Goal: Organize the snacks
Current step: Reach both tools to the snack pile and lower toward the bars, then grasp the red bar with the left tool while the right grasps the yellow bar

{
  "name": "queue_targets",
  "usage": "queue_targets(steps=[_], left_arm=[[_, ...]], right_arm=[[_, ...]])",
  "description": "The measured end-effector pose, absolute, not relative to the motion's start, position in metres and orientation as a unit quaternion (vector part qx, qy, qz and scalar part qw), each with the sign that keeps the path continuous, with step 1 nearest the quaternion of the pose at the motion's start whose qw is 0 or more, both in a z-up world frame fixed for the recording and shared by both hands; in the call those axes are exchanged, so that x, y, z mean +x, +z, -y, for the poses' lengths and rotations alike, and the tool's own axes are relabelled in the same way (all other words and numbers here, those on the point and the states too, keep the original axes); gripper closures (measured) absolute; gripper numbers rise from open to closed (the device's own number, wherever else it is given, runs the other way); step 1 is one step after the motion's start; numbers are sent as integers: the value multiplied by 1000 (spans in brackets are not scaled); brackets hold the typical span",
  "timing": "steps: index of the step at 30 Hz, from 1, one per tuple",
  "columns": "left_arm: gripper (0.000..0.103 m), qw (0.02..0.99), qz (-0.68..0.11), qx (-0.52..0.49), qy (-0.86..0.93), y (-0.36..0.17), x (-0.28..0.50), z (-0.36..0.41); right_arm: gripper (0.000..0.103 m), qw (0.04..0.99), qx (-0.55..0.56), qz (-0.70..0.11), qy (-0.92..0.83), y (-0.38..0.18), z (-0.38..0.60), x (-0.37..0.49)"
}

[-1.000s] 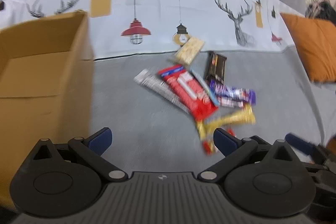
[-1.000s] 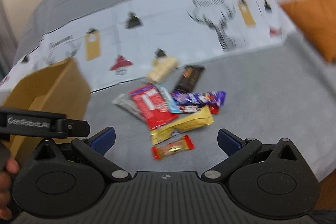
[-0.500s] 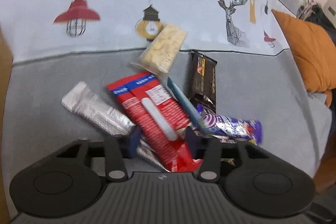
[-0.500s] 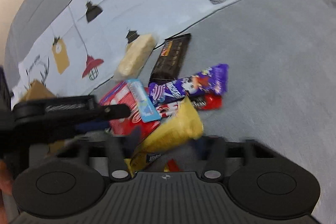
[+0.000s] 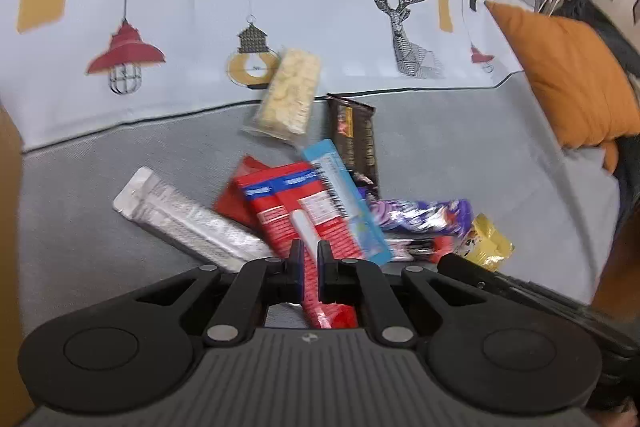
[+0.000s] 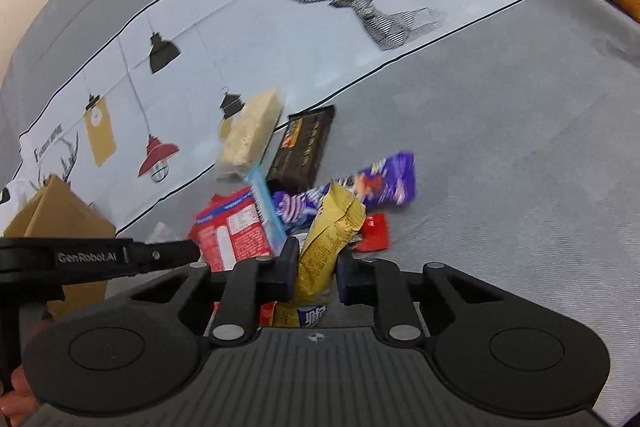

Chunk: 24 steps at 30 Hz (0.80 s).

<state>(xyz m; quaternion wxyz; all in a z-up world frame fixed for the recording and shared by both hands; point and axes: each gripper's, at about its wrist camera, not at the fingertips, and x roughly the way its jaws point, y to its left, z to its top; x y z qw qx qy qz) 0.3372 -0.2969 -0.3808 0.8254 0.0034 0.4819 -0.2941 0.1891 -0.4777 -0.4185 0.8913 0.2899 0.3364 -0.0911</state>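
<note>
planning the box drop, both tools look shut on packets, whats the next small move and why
Probably lift both tools straight up: the left tool pinches the red packet, the right tool the yellow packet, and neighbours still overlap them, so clear the pile before swinging toward the cardboard box.

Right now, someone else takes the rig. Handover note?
Left gripper: shut on the red snack pack, which sits in the pile.
Right gripper: shut on the yellow snack bag, tilted up out of the pile.
On the grey sofa: silver bar, blue stick, purple bar, dark chocolate bar, clear pack of pale biscuits, small red wrapper.
Cardboard box is at far left; its inside is not in view.
Done: two grasps. Left: carry both to the box, then the rest.
</note>
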Motion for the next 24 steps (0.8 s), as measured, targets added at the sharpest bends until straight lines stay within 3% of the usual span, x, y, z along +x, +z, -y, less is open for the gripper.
queue_targets(steps=[2, 4, 6, 9, 11, 13, 14, 16, 17, 21, 24], left_arm=[[91, 816, -504, 8, -284, -387, 340, 301], [72, 814, -520, 20, -258, -394, 340, 305], [41, 810, -531, 25, -249, -401, 340, 307], [23, 808, -533, 25, -251, -406, 339, 313], [21, 807, -529, 34, -261, -410, 339, 325], [23, 816, -513, 59, -261, -414, 337, 335], [40, 821, -502, 74, -261, -415, 336, 339], [61, 828, -487, 81, -267, -413, 332, 342], [77, 830, -484, 76, -266, -410, 331, 340], [92, 829, -486, 53, -273, -395, 324, 327], [95, 833, -477, 60, -273, -382, 315, 320]], right_arm=[[83, 889, 294, -336, -97, -419, 484, 186], [82, 880, 311, -345, -96, -424, 490, 187], [77, 871, 325, -355, -99, -430, 493, 188], [71, 860, 332, -375, -97, -439, 491, 191], [69, 860, 331, -377, -94, -441, 489, 191], [68, 860, 337, -374, -88, -442, 487, 190], [68, 858, 344, -372, -87, -444, 487, 190], [69, 855, 353, -370, -85, -446, 488, 190], [74, 856, 353, -369, -85, -446, 487, 190], [84, 856, 358, -361, -90, -441, 489, 192], [87, 863, 356, -348, -83, -432, 488, 194]])
